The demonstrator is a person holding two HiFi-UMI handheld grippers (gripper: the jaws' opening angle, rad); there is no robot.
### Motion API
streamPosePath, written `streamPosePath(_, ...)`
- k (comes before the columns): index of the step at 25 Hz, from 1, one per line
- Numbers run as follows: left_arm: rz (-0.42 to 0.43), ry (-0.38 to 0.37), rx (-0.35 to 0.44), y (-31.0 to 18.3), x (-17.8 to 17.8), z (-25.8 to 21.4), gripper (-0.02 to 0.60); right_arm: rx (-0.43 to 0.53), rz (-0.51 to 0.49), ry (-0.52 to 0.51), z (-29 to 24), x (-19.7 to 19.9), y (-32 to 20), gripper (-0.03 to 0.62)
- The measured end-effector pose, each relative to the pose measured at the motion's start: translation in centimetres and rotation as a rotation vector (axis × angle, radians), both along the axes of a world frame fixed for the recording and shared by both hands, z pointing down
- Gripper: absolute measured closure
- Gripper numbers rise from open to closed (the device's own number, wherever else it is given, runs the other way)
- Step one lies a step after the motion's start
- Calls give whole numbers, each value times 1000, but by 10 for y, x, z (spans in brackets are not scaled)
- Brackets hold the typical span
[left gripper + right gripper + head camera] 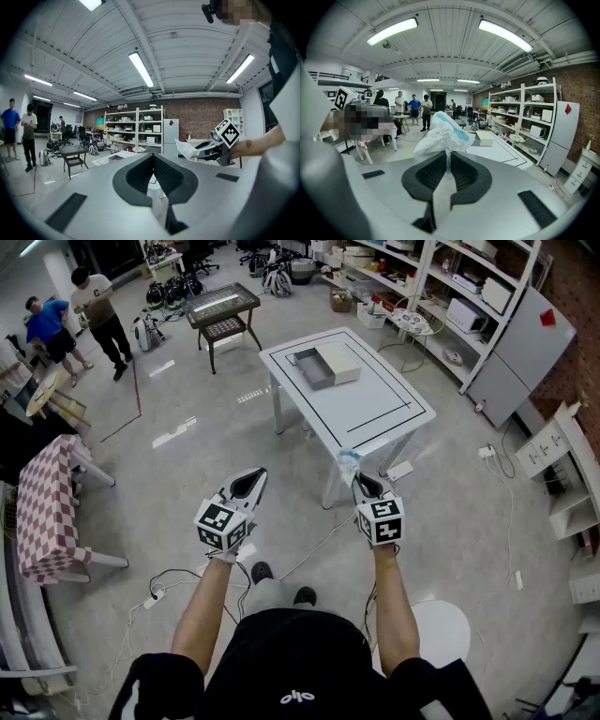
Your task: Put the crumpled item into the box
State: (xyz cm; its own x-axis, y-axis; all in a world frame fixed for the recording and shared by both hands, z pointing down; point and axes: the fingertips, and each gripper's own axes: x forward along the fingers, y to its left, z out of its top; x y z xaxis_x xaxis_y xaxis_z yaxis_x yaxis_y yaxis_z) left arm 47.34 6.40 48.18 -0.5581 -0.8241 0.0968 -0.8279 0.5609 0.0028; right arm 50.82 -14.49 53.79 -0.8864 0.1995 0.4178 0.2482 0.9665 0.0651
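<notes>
Right gripper jaws pinch the crumpled item — white with blue. Left gripper jaws are together, empty. The box sits far off on the table.

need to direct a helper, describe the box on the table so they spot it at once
Find the white table with a black outline in the middle of the floor. At its far corner lies the box, a shallow grey tray beside its cream half, the only things on that tabletop.
</notes>
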Motion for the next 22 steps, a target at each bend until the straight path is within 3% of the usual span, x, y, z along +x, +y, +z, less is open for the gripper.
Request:
streamPosePath(12,-3,14,4,2,-8,7,574,-18,-7,-6,-2,-7,6,553)
streamPosePath(22,23,11,22,-11,-81,9,574,-12,16,3,6,-73,-5,553)
